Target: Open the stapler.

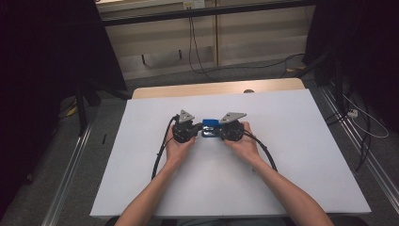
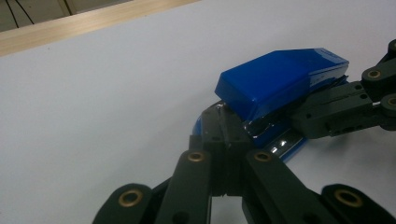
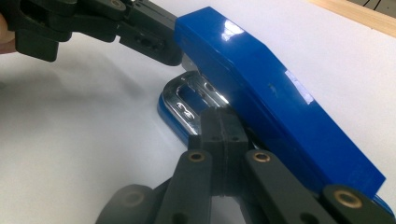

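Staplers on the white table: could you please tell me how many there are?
1. The blue stapler lies at the middle of the table, between the left tongs and the right tongs; nothing suggests another is hidden.

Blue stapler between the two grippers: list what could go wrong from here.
1. Both the left gripper and the right gripper are shut, tips against the blue stapler from opposite ends; a push could skid it across the smooth white table.
2. The stapler's top stands raised above its base; pressing down might fire a staple.
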The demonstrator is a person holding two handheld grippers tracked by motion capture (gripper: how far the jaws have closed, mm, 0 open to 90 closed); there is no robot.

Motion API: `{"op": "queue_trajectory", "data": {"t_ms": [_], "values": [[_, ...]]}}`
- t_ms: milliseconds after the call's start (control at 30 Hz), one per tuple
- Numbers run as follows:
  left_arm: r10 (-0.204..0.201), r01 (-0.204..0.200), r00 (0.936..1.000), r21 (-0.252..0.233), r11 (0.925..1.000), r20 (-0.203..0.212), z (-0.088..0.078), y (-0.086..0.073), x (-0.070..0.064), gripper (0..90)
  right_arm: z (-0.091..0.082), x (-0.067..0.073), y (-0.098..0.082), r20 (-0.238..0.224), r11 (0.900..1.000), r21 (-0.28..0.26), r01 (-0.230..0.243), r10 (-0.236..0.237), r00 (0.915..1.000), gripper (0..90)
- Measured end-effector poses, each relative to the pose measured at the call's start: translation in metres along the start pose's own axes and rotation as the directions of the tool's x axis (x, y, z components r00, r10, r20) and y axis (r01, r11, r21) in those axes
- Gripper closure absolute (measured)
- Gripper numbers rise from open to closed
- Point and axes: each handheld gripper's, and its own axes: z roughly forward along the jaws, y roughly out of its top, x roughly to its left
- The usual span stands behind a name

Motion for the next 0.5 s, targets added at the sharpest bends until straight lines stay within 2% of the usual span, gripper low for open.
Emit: {"op": "queue_trajectory", "data": {"t_ms": [267, 500], "values": [[-0.002, 0.002, 1.0, 0.003, 1.0, 0.005, -0.0009, 0.0001, -0.0004, 90.0, 0.0, 0.0009, 0.0, 0.006, 1.0, -0.001, 0.007, -0.007, 1.0, 90.0], [-0.012, 0.012, 0.9999, -0.022, 0.9997, 0.009, -0.0021, 0.0024, -0.0013, 90.0, -0.0001, 0.001, 0.0, 0.007, 1.0, 0.0, 0.008, -0.008, 0.9999, 90.0]]}}
